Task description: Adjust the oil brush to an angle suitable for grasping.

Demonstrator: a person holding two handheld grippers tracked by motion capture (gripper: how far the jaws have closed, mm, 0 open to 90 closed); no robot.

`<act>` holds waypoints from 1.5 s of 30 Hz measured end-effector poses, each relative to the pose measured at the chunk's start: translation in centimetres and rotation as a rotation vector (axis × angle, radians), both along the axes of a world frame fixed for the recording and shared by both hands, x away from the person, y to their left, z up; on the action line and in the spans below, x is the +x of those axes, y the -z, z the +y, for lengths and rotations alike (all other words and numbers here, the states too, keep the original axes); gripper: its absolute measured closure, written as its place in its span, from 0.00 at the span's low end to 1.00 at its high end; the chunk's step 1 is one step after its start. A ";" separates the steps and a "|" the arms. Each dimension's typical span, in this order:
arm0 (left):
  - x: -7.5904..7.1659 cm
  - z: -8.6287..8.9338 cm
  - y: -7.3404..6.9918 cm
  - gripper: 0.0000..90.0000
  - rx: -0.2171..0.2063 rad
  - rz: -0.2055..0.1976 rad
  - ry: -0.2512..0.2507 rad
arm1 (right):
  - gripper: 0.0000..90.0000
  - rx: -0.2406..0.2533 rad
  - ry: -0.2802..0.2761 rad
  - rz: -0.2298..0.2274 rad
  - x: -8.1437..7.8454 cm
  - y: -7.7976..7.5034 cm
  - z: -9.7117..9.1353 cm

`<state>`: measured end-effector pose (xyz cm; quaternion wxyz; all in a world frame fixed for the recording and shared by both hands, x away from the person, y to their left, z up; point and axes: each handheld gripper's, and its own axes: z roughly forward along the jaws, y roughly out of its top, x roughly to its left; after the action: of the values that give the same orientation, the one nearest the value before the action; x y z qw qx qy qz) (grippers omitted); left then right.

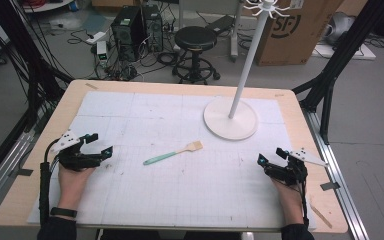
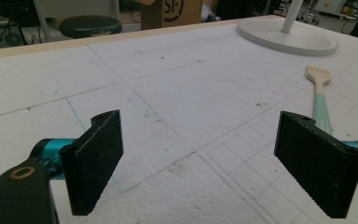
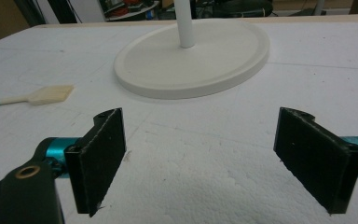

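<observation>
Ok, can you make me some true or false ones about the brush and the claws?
1. The brush lies flat on the table. True.
2. The left claw is holding the brush. False: it is open and empty, apart from the brush.
3. The right claw is open. True.
4. The brush hangs from the white stand. False: it lies on the table, in front of the stand's round base.
</observation>
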<state>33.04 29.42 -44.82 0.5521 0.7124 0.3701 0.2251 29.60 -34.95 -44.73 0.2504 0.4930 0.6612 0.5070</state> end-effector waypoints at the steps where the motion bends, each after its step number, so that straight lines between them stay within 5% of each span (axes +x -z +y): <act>1: 0.0 0.0 0.0 0.18 0.002 0.002 -0.002 | 0.18 0.011 0.001 0.003 0.0 0.0 0.0; 9: -0.1 -0.2 -0.1 0.17 -0.002 0.016 -0.018 | 0.18 0.024 0.004 0.011 0.1 0.0 -0.2; 20: -0.2 -1.8 -1.7 0.15 -0.046 0.013 0.053 | 0.18 0.017 0.016 0.012 0.1 -0.1 -0.2; 31: 1.5 -6.2 -3.0 0.13 0.008 0.040 0.141 | 0.18 0.010 0.020 0.012 0.1 -0.1 -0.2; 45: 3.4 -11.8 -3.0 0.13 0.046 0.074 0.267 | 0.18 0.006 0.017 0.009 0.1 -0.1 -0.1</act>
<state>36.42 17.64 -41.84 0.5464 0.7757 0.2870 0.1317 29.67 -35.07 -44.64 0.2502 0.5018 0.6566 0.5044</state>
